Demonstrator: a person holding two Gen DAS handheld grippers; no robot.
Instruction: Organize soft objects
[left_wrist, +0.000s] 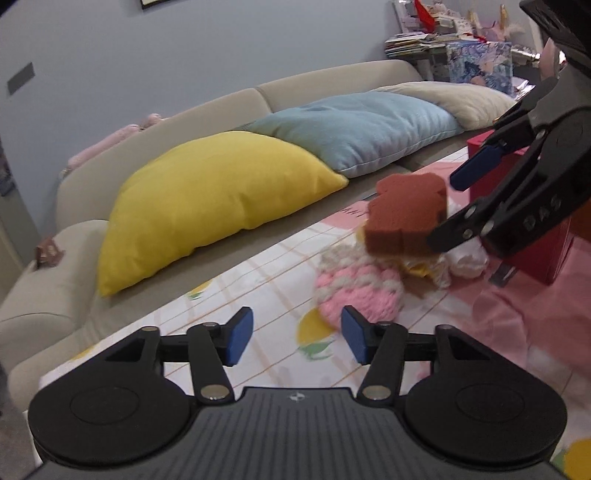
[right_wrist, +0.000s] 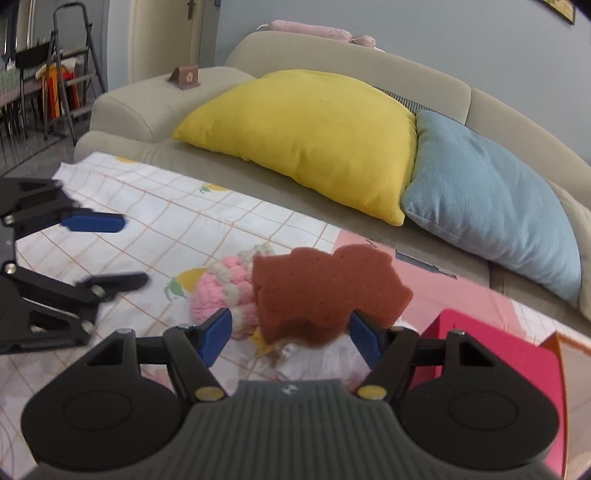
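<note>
A brown sponge (right_wrist: 325, 291) cut in a blocky shape sits tilted on top of a small pile. The pile holds a pink and white knitted piece (right_wrist: 225, 288), something white (right_wrist: 317, 358) and something yellow. My right gripper (right_wrist: 291, 325) is open around the sponge's lower part: the right pad touches it, and the left pad (right_wrist: 218, 332) stands apart. The left wrist view shows the same sponge (left_wrist: 406, 214) against one finger of the right gripper (left_wrist: 448, 210). My left gripper (left_wrist: 297, 332) is open and empty, just short of the knitted piece (left_wrist: 354, 291).
The pile lies on a checked, lemon-print cloth (left_wrist: 258, 280) that turns pink to the right. A red box (right_wrist: 480, 339) stands right of the pile. Behind is a beige sofa (right_wrist: 155, 107) with a yellow cushion (right_wrist: 314, 136) and a blue cushion (right_wrist: 491, 199).
</note>
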